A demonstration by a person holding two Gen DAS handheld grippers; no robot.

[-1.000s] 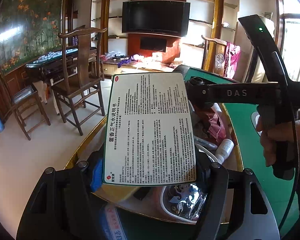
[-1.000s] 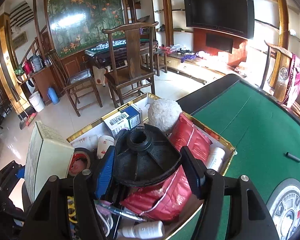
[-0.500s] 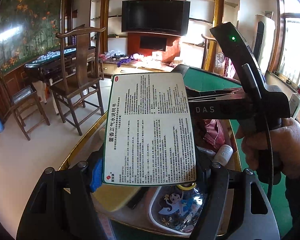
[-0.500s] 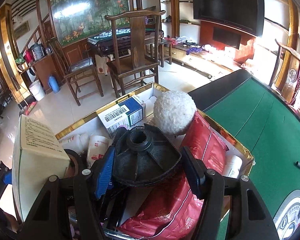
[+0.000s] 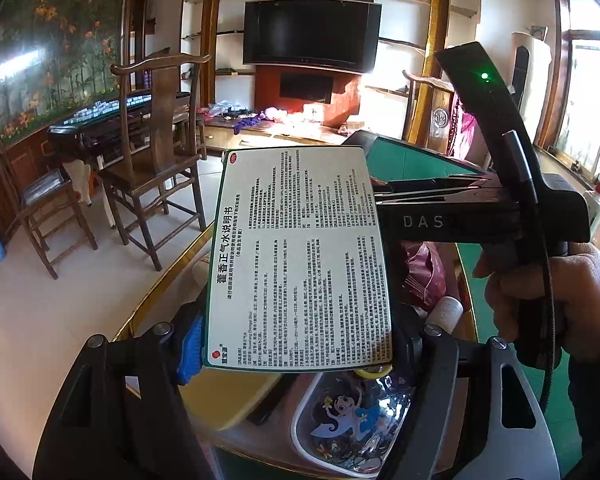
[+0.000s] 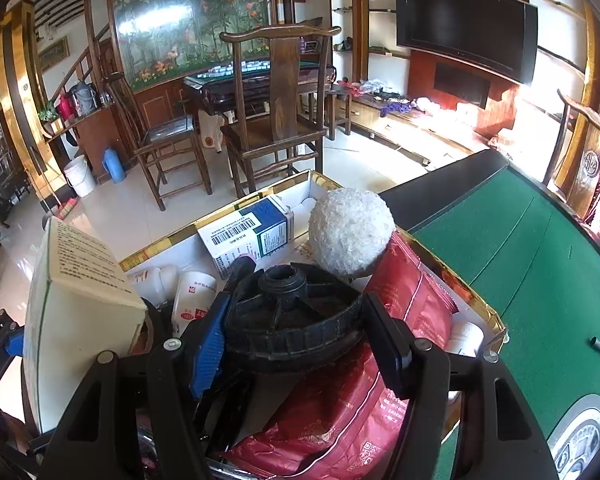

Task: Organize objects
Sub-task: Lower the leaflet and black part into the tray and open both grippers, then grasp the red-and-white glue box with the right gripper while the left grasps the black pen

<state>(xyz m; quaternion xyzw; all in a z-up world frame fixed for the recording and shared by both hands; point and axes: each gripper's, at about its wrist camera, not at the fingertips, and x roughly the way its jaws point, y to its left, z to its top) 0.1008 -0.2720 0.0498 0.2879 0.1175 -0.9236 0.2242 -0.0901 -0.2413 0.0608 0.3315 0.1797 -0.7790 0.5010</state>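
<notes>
Clamping a flat white carton printed with dense Chinese text [image 5: 300,260], the left gripper [image 5: 296,350] presses it from both sides, blue pad on one edge, dark finger on the other, the printed face tilted up. Seen from the right wrist, that same carton [image 6: 80,276] stands at nine o'clock of the right gripper [image 6: 296,332], which is clenched on a round black ribbed plastic cap with a threaded neck [image 6: 296,312], held by its rim.

Under both grippers sits a gold-rimmed white cardboard box [image 6: 228,218] crowded with things. At twelve o'clock of the cap rests a fuzzy white ball [image 6: 350,232]; at eleven, a blue-and-white medicine box with a barcode [image 6: 248,236]; at ten, a small white bottle [image 6: 192,292]. A red foil pouch [image 6: 360,412] lies beneath the cap, running toward five o'clock. Below the carton lies a clear cartoon-printed pouch [image 5: 352,420].

The box rests on a green felt table [image 6: 520,248]. At three o'clock of the carton, a person's hand [image 5: 560,296] grips the right gripper's handle.
</notes>
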